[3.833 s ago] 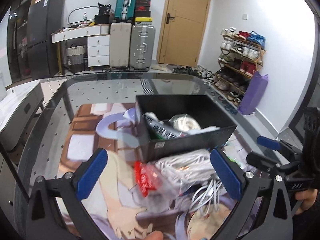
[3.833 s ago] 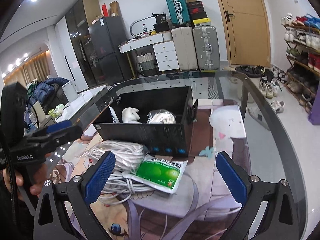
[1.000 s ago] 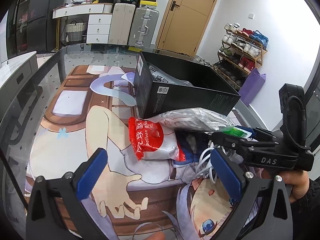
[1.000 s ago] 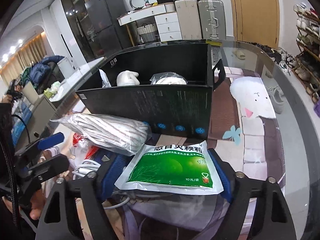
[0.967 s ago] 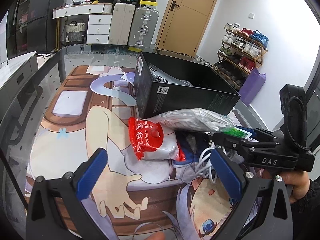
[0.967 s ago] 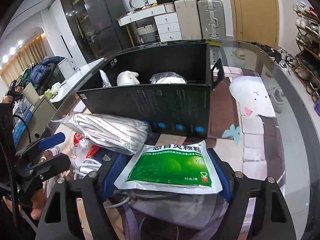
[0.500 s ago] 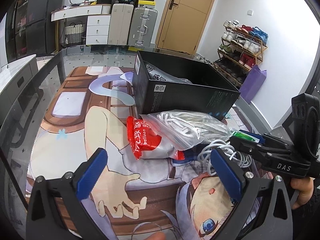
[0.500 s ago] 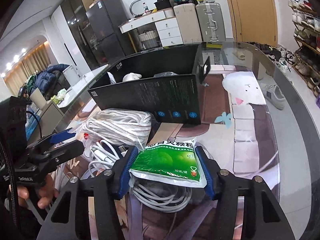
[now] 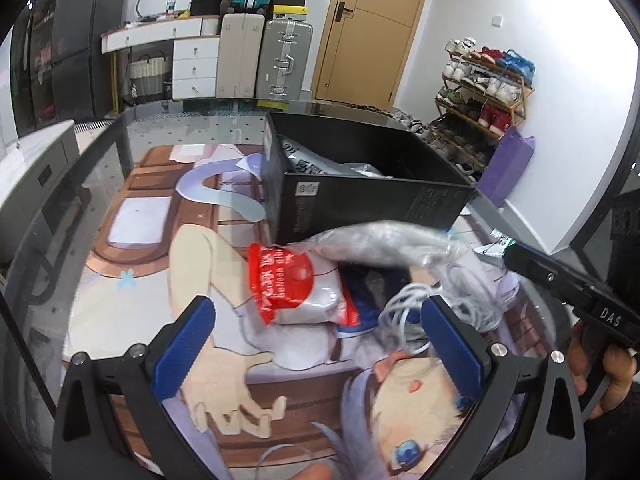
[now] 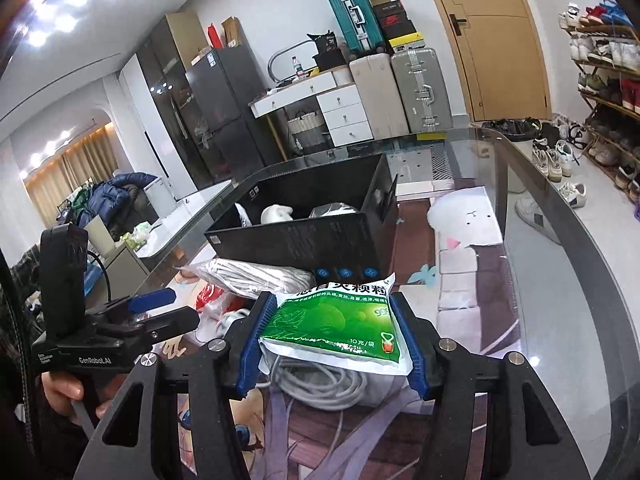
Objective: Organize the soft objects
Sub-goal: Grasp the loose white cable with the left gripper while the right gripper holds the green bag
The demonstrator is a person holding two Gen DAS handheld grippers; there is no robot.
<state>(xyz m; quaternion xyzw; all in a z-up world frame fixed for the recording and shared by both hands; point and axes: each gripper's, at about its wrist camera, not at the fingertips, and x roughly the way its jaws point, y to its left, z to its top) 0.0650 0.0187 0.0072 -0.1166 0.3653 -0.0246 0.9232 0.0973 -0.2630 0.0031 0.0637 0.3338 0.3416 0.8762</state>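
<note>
Across the cluttered tabletop (image 10: 560, 300), the right claw (image 10: 334, 340) had just clamped the green sachet (image 10: 340, 320) and lifted it toward the black box (image 10: 304, 236) at 12 o'clock; the left claw (image 9: 316, 344) hung open.

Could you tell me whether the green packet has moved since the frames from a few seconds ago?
Yes. The green packet has left the mat in front of the black box and now hangs above the cables, clamped in the right claw.

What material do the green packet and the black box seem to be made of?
Green packet: probably glossy plastic film, since it shines and bends between the right gripper's pads. Black box: likely matte cardboard, with thin flat walls and printed labels.
</note>
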